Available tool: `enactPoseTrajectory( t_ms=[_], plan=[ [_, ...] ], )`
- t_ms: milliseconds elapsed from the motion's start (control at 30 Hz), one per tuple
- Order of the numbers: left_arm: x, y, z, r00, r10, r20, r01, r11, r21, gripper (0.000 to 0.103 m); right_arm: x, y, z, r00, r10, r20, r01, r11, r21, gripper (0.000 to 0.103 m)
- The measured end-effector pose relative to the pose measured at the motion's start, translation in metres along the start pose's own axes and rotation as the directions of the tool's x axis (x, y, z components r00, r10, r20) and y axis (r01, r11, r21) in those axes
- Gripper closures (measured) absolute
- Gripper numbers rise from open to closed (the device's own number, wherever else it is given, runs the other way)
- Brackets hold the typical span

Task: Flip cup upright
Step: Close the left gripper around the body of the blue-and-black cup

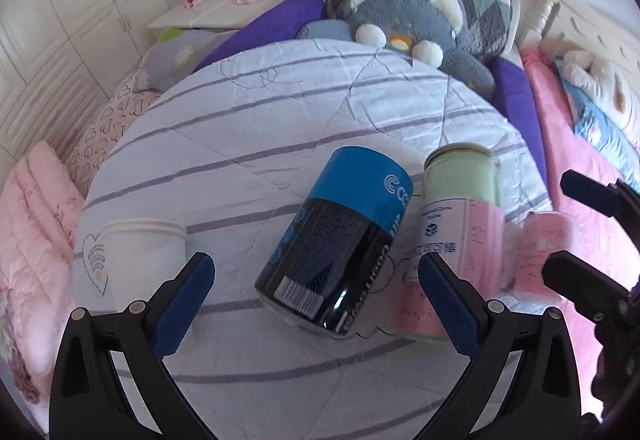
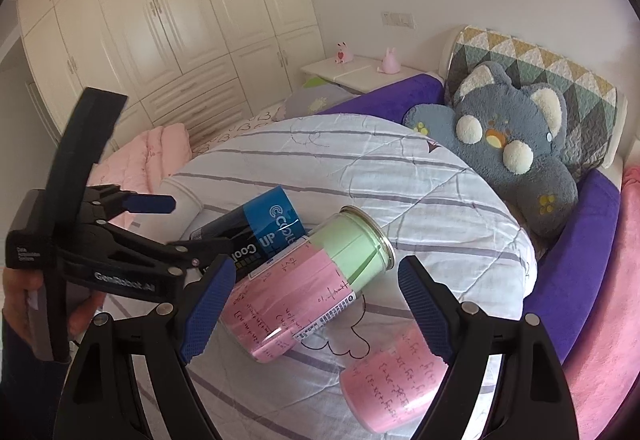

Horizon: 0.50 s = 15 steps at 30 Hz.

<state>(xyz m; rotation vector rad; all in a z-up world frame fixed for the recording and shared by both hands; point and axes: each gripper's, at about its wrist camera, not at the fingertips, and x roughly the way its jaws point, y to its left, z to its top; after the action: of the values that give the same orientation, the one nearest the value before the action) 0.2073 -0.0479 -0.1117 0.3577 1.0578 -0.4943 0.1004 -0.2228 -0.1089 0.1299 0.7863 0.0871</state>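
Several cups lie on a white striped quilt (image 1: 280, 112). A blue and black cup (image 1: 340, 240) lies on its side between the fingers of my open left gripper (image 1: 316, 280); it also shows in the right wrist view (image 2: 256, 232). A pink and green glass cup (image 2: 308, 280) lies on its side between the fingers of my open right gripper (image 2: 316, 304), and shows in the left wrist view (image 1: 456, 240). A small pink cup (image 2: 392, 384) lies near the right finger. A white cup (image 1: 144, 260) lies at the left.
A grey plush toy (image 1: 420, 28) and purple bolsters (image 1: 272, 28) lie at the head of the bed. A pink blanket (image 1: 32, 240) lies at the left, a pink cover (image 1: 580, 168) at the right. A white wardrobe (image 2: 160, 20) and bedside table (image 2: 356, 74) stand behind.
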Motion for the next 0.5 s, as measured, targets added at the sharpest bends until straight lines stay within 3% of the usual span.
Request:
enactPoseTrajectory(
  t_ms=[200,400,500],
  plan=[
    [0.025,0.003,0.007,0.999,0.019,-0.038,-0.019,1.0,-0.001,0.001,0.015,-0.007,0.001,1.0,0.002,-0.02,-0.002,1.0,0.018,0.018],
    [0.04,0.004,0.008,0.996,-0.04,-0.074,0.038,0.999,-0.029,0.005,0.025,-0.009,0.002,0.999,0.014,-0.036,-0.013,1.0,0.02,0.018],
    [0.049,0.006,0.006,0.992,-0.084,-0.099,0.078,0.995,-0.063,0.018,0.028,-0.008,0.002,0.999,0.021,-0.038,-0.02,1.0,0.017,0.018]
  ],
)
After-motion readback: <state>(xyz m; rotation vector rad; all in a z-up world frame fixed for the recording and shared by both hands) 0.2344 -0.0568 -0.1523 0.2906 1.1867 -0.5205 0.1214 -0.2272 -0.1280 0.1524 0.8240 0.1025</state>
